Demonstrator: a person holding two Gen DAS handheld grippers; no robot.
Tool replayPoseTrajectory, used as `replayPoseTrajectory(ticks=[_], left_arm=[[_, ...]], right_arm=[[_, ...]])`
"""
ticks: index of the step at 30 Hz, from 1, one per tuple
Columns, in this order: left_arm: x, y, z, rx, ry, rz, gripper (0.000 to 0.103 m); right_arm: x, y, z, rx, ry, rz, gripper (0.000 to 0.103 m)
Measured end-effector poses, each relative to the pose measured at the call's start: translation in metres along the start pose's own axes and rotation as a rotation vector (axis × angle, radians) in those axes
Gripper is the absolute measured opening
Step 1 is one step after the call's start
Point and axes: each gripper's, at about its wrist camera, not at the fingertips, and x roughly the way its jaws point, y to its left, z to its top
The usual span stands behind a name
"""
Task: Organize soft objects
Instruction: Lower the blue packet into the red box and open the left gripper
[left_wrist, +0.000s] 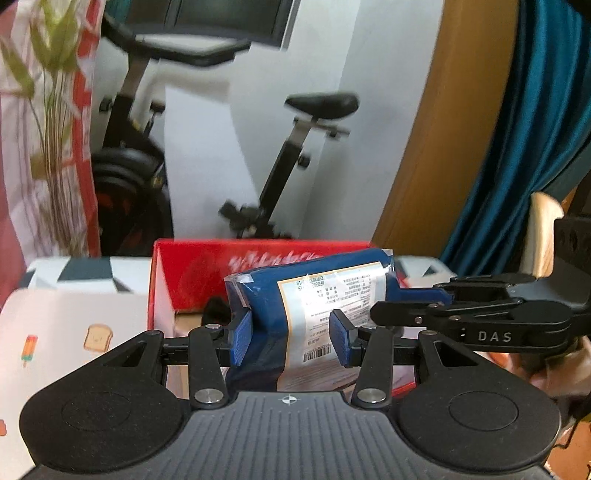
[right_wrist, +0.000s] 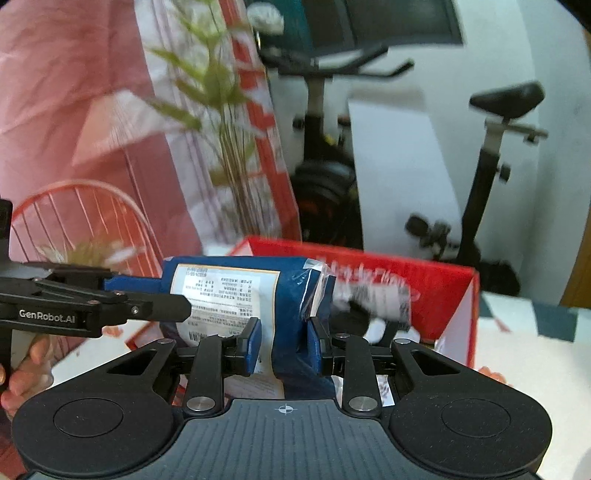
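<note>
A blue soft package (left_wrist: 295, 295) in clear plastic, with a white printed label, is held up over an open red cardboard box (left_wrist: 192, 273). My left gripper (left_wrist: 291, 339) is shut on the package's lower part, blue pads on both sides. My right gripper (right_wrist: 284, 343) is shut on the same package (right_wrist: 288, 291), and reaches in from the right in the left wrist view (left_wrist: 424, 295). The left gripper reaches in from the left in the right wrist view (right_wrist: 162, 299). A black and white soft item (right_wrist: 373, 299) lies in the red box (right_wrist: 439, 295).
A patterned white table surface (left_wrist: 74, 332) lies around the box. An exercise bike (left_wrist: 295, 155) stands behind against a white wall. A plant (right_wrist: 221, 110) and a pink and red curtain (right_wrist: 74, 92) stand at the left, a teal curtain (left_wrist: 535, 110) at the right.
</note>
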Motion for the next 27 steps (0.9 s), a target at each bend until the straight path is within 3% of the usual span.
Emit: replayPoseTrajectory(ticks=[5,9,20,27], left_arm=[[0.024,0.017,0.008,0.002,0.055,0.030,0.048],[0.039,0.031,0.017,0.018,0.053,0.064,0.048],[0.080,0.050,0.032,-0.026,0.058,0.075,0.048],[0.096,0.055,0.035,-0.045,0.085,0.066,0.048]], right_arm=[[0.035,-0.006,0.005,-0.012,0.138,0.006,0.026],[0.065,-0.006,0.013,-0.044,0.210,0.002,0.023],[0.122,-0.015,0.029,-0.123,0.293,-0.045,0.022],[0.135,-0.015,0.029,-0.157,0.354,-0.075,0.020]])
